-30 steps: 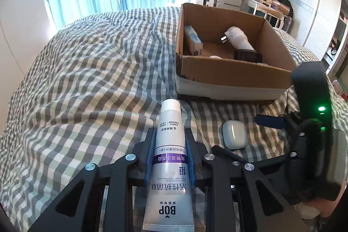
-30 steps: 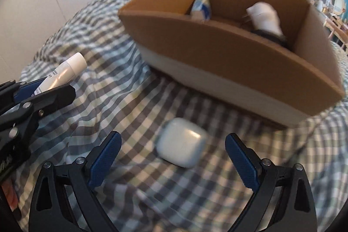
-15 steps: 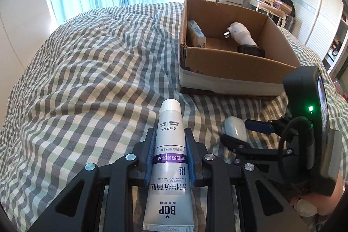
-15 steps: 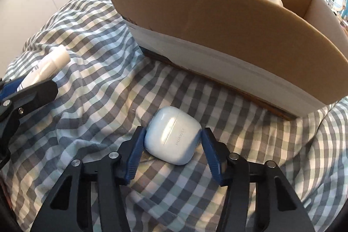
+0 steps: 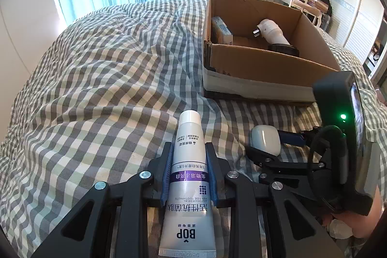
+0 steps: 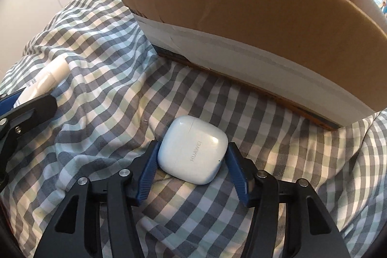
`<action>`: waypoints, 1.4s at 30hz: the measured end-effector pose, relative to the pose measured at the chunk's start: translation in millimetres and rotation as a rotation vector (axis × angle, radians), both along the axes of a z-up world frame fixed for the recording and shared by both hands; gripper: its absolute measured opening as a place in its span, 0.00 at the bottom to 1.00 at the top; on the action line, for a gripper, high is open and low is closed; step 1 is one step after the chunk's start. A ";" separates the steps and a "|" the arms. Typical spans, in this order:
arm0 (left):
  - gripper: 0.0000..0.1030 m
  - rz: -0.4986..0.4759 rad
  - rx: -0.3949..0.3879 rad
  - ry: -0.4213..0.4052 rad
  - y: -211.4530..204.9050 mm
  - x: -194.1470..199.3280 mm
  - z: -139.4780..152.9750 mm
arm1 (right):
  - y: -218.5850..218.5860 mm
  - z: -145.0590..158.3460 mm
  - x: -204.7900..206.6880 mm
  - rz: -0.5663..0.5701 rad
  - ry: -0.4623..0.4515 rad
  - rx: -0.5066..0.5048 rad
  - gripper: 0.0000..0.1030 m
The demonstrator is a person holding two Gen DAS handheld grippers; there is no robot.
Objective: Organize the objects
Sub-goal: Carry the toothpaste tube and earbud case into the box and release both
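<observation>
My left gripper (image 5: 189,161) is shut on a white toothpaste tube (image 5: 188,175) with a purple band, its cap pointing away from me, low over the checked bedspread (image 5: 101,79). My right gripper (image 6: 192,158) is shut on a white earbuds case (image 6: 192,152) that rests on the bedspread just in front of the cardboard box (image 6: 254,23). In the left wrist view the case (image 5: 264,139) and the right gripper (image 5: 271,149) lie to the right of the tube. The box (image 5: 261,69) holds a white plug-like object (image 5: 272,32), a small blue and white carton (image 5: 222,28) and a dark item.
The box stands on the bed at the back right, its near wall close ahead of the right gripper. The left gripper's finger (image 6: 26,110) and the tube's cap (image 6: 52,71) show at the left of the right wrist view. Curtains and furniture lie beyond the bed.
My right gripper moved forward around the earbuds case and closed from wide open onto it. My left gripper kept hold of the tube and drew back slightly from the box.
</observation>
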State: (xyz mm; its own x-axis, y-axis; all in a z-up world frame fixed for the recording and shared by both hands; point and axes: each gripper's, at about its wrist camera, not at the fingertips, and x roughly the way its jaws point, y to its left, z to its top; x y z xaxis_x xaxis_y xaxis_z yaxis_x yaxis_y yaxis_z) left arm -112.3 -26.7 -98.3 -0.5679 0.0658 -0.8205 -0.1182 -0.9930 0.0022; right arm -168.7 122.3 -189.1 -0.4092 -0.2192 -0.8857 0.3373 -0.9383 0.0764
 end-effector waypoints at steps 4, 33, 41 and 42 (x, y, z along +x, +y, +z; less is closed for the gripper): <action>0.25 -0.001 0.014 0.008 -1.7 2.9 2.8 | 5.5 12.7 9.8 -0.008 0.036 -0.011 0.53; 0.25 -0.163 0.036 0.207 59.8 -34.3 116.9 | 72.0 194.1 5.4 -0.079 0.335 -0.045 0.53; 0.25 -0.238 0.065 0.194 83.3 -111.2 91.1 | 85.5 180.0 -69.8 -0.105 0.327 -0.020 0.53; 0.25 -0.245 0.065 0.185 86.2 -122.8 84.7 | 86.8 173.2 -85.7 -0.105 0.315 -0.010 0.53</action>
